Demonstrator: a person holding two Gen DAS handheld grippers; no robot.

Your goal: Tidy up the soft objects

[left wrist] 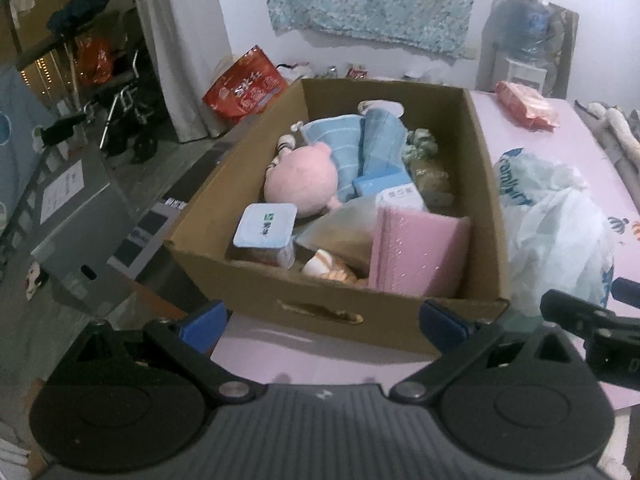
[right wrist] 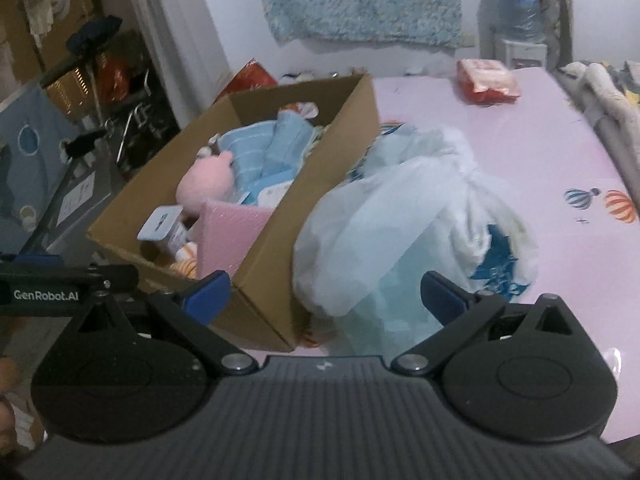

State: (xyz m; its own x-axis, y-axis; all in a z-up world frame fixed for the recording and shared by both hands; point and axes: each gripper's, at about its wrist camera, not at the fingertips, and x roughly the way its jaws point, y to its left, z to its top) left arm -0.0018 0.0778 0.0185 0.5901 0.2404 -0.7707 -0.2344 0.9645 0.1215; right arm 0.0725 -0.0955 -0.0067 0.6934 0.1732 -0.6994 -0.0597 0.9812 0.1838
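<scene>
The left gripper (left wrist: 324, 322) hangs with its blue-tipped fingers spread wide and nothing between them, just short of the near wall of the box (left wrist: 320, 308) on the pink sheet (left wrist: 560, 148). Ahead of it, inside the box, lie a pink plush (left wrist: 302, 180), a blue cloth (left wrist: 352, 140), a white tub (left wrist: 266, 232) and a pink pad (left wrist: 416, 252). The right gripper (right wrist: 324, 294) is likewise spread and holds nothing; a crumpled white bag (right wrist: 404, 216) lies just ahead between its fingers, touching the box (right wrist: 280, 248) to its left. A red packet (right wrist: 488, 80) lies far ahead.
</scene>
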